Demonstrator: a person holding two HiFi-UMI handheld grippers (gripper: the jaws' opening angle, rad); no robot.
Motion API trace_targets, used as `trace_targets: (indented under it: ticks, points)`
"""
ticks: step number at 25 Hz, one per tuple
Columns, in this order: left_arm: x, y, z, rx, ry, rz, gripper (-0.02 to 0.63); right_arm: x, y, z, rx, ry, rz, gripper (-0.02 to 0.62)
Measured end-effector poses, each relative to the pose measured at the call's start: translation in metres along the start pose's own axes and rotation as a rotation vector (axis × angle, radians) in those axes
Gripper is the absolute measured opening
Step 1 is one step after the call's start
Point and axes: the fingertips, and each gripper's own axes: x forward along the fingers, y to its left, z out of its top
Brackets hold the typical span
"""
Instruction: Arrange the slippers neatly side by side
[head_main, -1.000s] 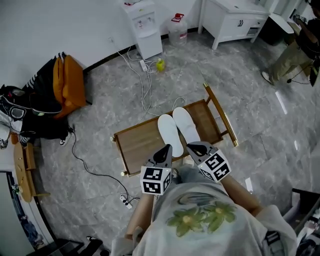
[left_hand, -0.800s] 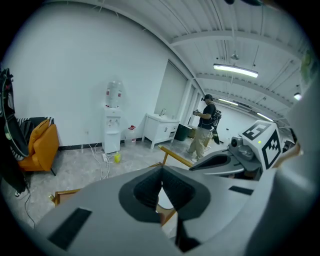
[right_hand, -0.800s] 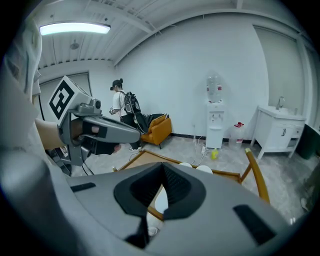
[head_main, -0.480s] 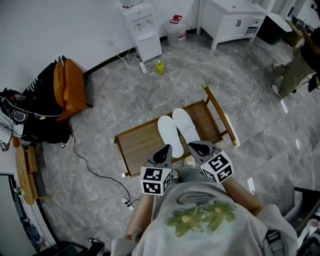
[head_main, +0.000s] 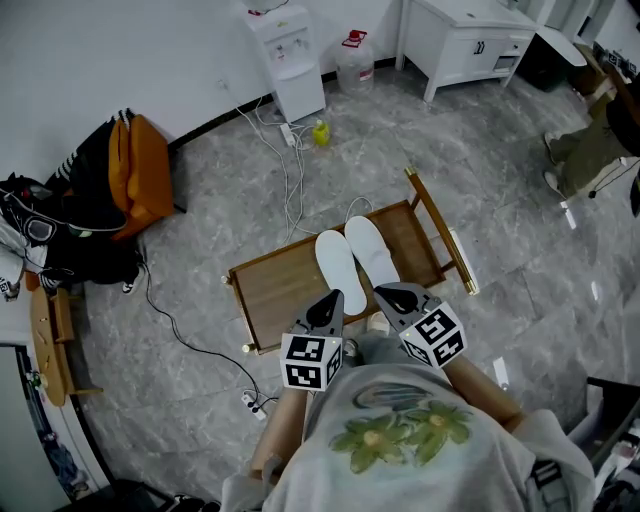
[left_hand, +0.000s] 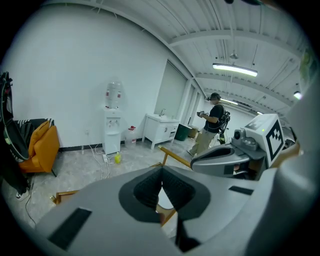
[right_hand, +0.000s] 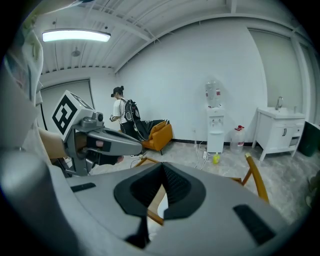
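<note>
On the low wooden stand (head_main: 272, 288) in the middle of the grey marble floor, the 2 white slippers lie side by side: the left slipper (head_main: 338, 268) and the right slipper (head_main: 372, 250) have their long edges touching or very nearly so, and their toes point away from the person. The right one sits a little farther up the stand than the left, so the heels do not quite line up.

Nearer the person, the left gripper (head_main: 334, 298) hovers just short of the left slipper's heel and the right gripper (head_main: 386, 292) just short of the right slipper's heel. Neither touches a slipper. In each gripper view the ribbed pads meet, with nothing between them: both pairs of jaws are together and empty.

Farther out are loose white cables (head_main: 285, 170), a small yellow-green bottle (head_main: 320, 130), a water dispenser (head_main: 290, 55) against the wall and an orange seat (head_main: 140, 172).

Judging from this, the arranging looks essentially done and the step in hand is a check of the result. Any next move would be small: nudging the left slipper forward with closed tips, without knocking the pair apart.
</note>
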Motion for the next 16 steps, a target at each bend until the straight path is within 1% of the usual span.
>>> trace_targets:
  ticks: [16]
  points:
    - [0.008,0.0,0.0,-0.011,0.019,-0.003,0.015,0.002,-0.011,-0.004,0.017,0.029,-0.013,0.005]
